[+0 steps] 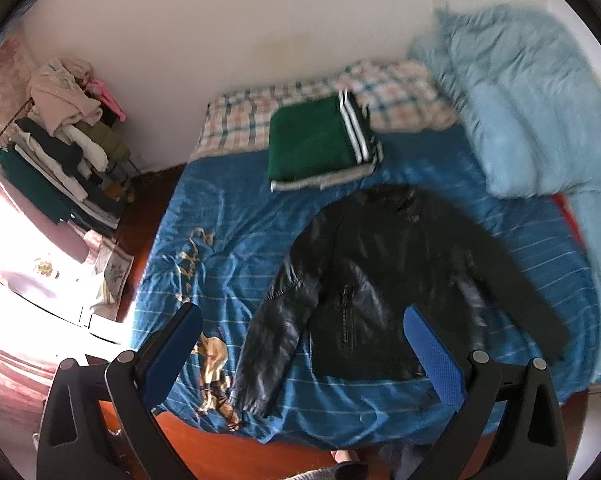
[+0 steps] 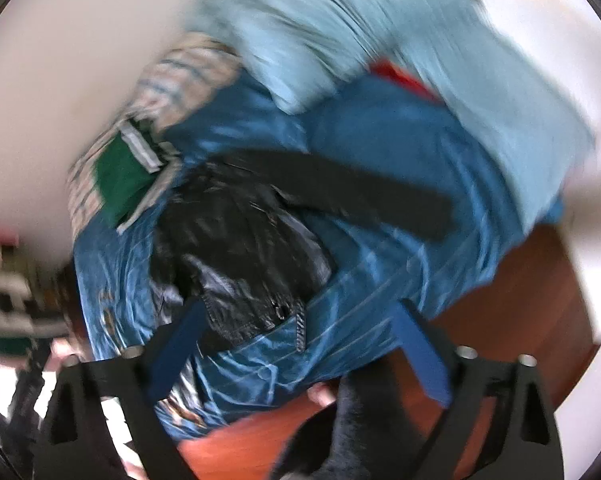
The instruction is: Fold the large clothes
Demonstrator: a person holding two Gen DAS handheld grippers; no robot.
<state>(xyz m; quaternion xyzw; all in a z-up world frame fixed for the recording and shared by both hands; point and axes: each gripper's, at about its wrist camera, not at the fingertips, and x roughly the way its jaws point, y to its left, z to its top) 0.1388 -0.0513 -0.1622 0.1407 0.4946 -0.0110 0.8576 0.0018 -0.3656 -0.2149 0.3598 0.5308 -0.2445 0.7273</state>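
A black leather jacket [image 1: 380, 276] lies spread flat on the blue bed cover [image 1: 228, 216], front up, both sleeves out. My left gripper [image 1: 300, 316] is open and empty, held above the jacket's lower hem and left sleeve. The right wrist view is blurred; the jacket [image 2: 252, 240] shows there with one sleeve stretched to the right. My right gripper [image 2: 296, 312] is open and empty above the jacket's bottom corner with the zip.
A folded green garment with white stripes [image 1: 320, 144] lies near a checked pillow [image 1: 240, 120]. A light blue duvet [image 1: 520, 100] is heaped at the bed's right. A loaded clothes rack [image 1: 60, 140] stands left. Wooden floor [image 1: 228, 452] borders the bed.
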